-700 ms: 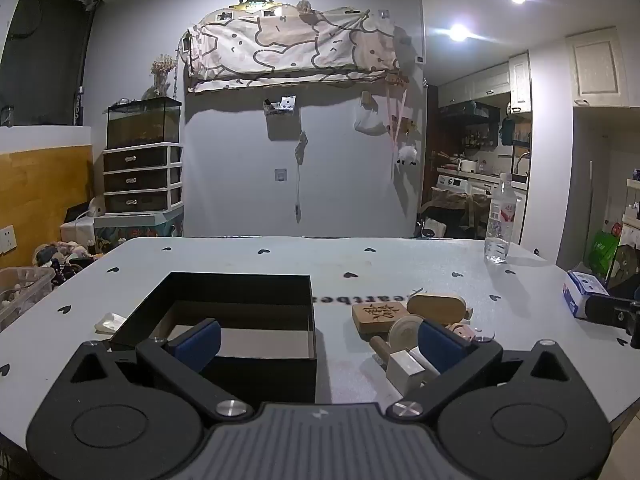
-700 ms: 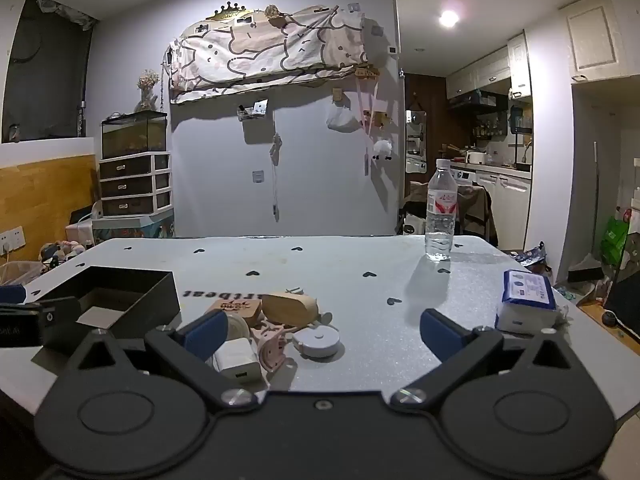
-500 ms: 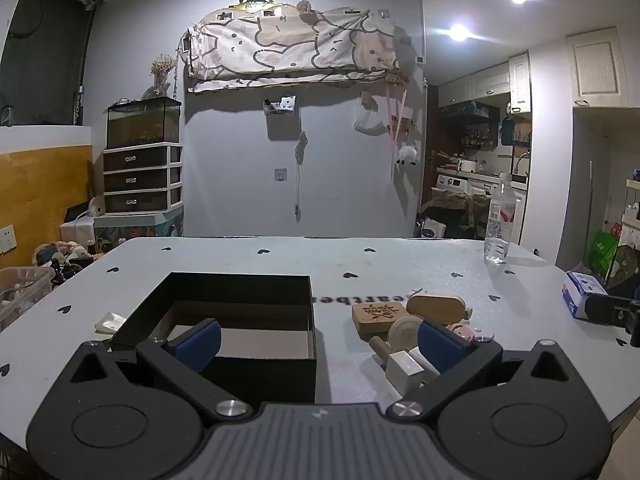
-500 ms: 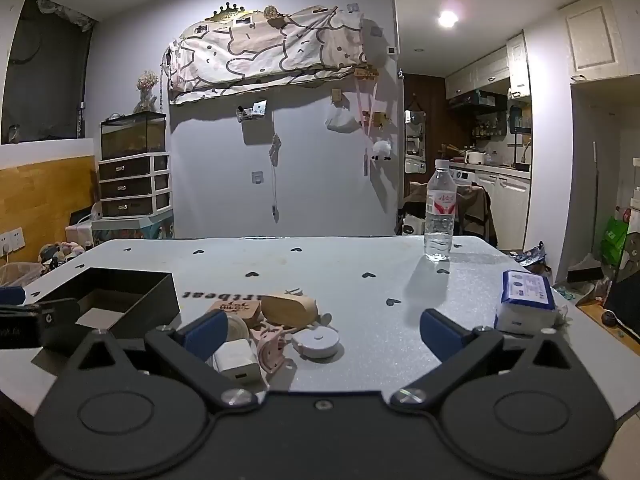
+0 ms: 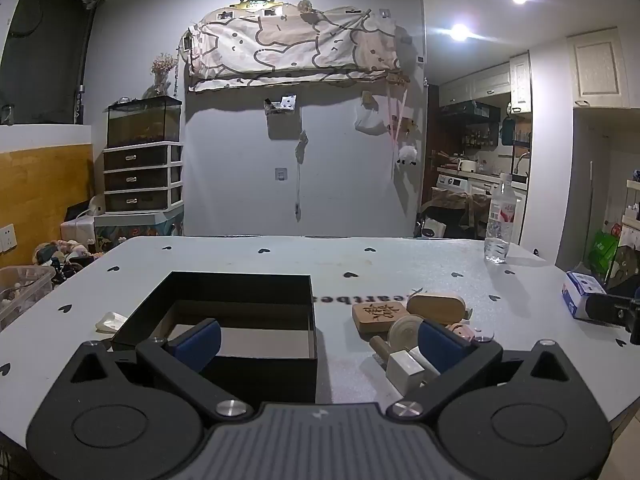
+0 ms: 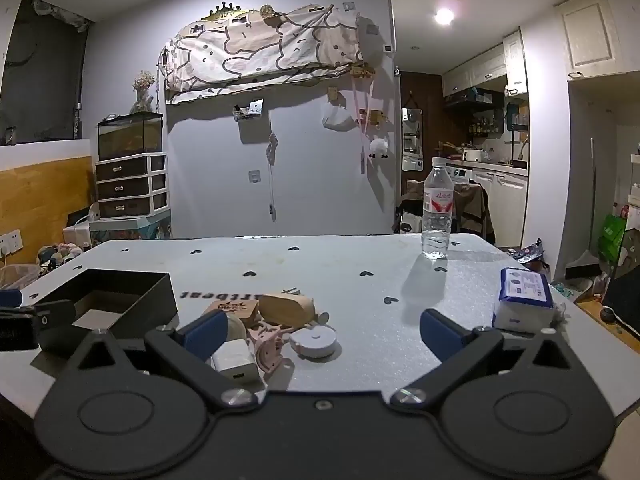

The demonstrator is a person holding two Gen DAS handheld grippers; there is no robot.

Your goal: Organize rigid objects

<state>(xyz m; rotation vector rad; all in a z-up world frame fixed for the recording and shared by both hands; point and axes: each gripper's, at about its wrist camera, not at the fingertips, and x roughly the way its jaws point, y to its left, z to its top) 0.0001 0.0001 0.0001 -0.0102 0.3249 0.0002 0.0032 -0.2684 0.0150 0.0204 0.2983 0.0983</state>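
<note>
An open black box (image 5: 240,312) sits on the table, also in the right wrist view (image 6: 120,296). Right of it lies a cluster: an engraved wooden block (image 5: 378,314), an oval wooden piece (image 5: 438,307), a white charger (image 6: 234,360), a pink clip (image 6: 268,344), a white round disc (image 6: 314,342) and a round spool (image 5: 404,332). My left gripper (image 5: 318,344) is open, above the box's near right corner. My right gripper (image 6: 320,332) is open, over the disc and cluster's right side.
A water bottle (image 6: 437,216) stands at the far right of the table. A blue and white tissue pack (image 6: 522,300) lies near the right edge. A small white scrap (image 5: 110,320) lies left of the box. Drawers and clutter stand beyond the table's left side.
</note>
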